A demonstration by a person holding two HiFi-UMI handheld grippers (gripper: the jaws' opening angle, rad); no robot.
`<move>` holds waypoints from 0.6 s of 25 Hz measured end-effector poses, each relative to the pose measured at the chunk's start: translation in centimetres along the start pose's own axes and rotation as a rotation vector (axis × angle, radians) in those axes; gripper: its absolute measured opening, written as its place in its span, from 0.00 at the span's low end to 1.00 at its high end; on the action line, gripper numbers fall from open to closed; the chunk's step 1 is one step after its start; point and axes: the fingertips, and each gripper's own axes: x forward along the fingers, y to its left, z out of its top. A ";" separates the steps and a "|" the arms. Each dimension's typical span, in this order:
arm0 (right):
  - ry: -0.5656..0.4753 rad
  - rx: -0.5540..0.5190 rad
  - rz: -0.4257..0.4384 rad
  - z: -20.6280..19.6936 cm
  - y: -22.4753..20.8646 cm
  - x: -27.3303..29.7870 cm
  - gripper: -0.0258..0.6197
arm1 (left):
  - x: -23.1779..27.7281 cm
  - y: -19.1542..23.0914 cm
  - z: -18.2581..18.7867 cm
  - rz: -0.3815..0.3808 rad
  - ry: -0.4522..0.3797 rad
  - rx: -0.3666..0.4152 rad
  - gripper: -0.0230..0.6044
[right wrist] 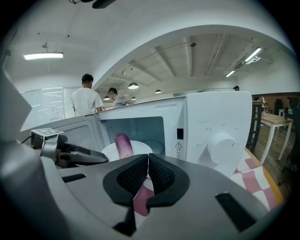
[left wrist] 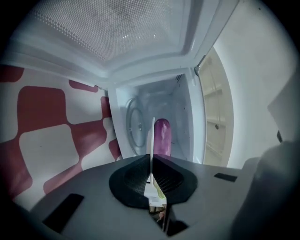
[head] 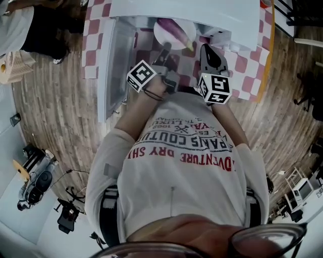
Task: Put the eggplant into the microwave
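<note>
A purple eggplant (head: pixel 174 30) lies on a white plate (head: pixel 161 37) at the mouth of the white microwave (head: pixel 202 12), whose door (head: pixel 117 60) stands open to the left. My left gripper (head: pixel 165 48) is shut on the plate's near rim. In the left gripper view the plate (left wrist: pixel 151 138) shows edge-on between the closed jaws of the left gripper (left wrist: pixel 151 161), with the eggplant (left wrist: pixel 162 135) beyond it and the cavity behind. My right gripper (head: pixel 206 50) hovers to the plate's right. In its own view the right gripper (right wrist: pixel 147 161) is shut and empty, facing the eggplant (right wrist: pixel 123 143) and the microwave (right wrist: pixel 215 126).
The microwave stands on a red and white checked cloth (head: pixel 242 70) over a table on a wooden floor (head: pixel 55 116). The dial panel (right wrist: pixel 220 145) is right of the cavity. Two people (right wrist: pixel 86 101) stand far behind. Camera gear (head: pixel 35 181) sits on the floor to the left.
</note>
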 end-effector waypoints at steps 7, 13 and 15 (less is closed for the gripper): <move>0.021 -0.002 -0.037 -1.1 -0.7 1.0 0.08 | 2.8 2.2 1.3 0.011 -0.048 -0.077 0.09; 0.042 -0.002 -0.035 -1.8 -0.3 1.8 0.08 | 4.8 3.4 2.6 0.046 -0.081 -0.091 0.09; 0.051 0.001 -0.032 -2.1 -0.3 2.0 0.08 | 5.2 3.8 2.9 0.061 -0.090 -0.099 0.09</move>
